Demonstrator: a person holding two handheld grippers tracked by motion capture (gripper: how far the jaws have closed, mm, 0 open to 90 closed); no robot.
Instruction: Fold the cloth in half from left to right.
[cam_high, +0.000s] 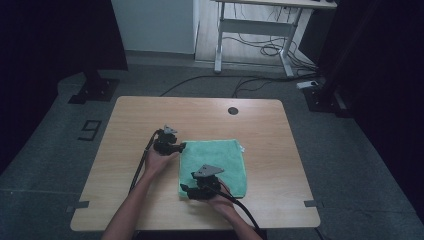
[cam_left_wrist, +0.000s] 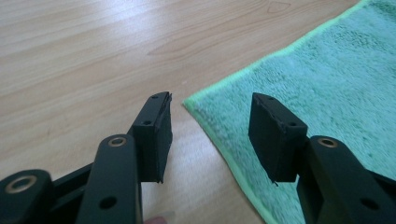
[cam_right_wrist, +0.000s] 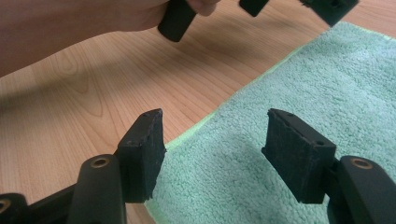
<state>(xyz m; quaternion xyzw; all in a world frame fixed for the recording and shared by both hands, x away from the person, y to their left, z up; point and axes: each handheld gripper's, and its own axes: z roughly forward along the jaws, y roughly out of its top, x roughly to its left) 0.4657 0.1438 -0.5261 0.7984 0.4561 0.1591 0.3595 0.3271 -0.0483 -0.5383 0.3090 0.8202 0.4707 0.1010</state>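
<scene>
Wood-grain surface (cam_high: 150, 205) carried a green towel (cam_high: 220, 160) lying flat right of centre. The right claw (cam_right_wrist: 212, 154) stood spread over the towel's near-left edge, the left claw (cam_left_wrist: 210, 135) spread astride its far-left corner, neither pinching it. Beyond lay grey floor (cam_high: 60, 150), cables (cam_high: 260, 47) and a white desk frame (cam_high: 255, 25).

One sign can be read: a dark figure marked on the grey floor (cam_high: 60, 150) to the left of the counter (cam_high: 150, 107), seen in the high view. The mark (cam_high: 90, 130) looks like the numeral 9, drawn in blocky, angular strokes. No other writing, label or brand can be made out on the things in the high view or the two gripper views.
</scene>
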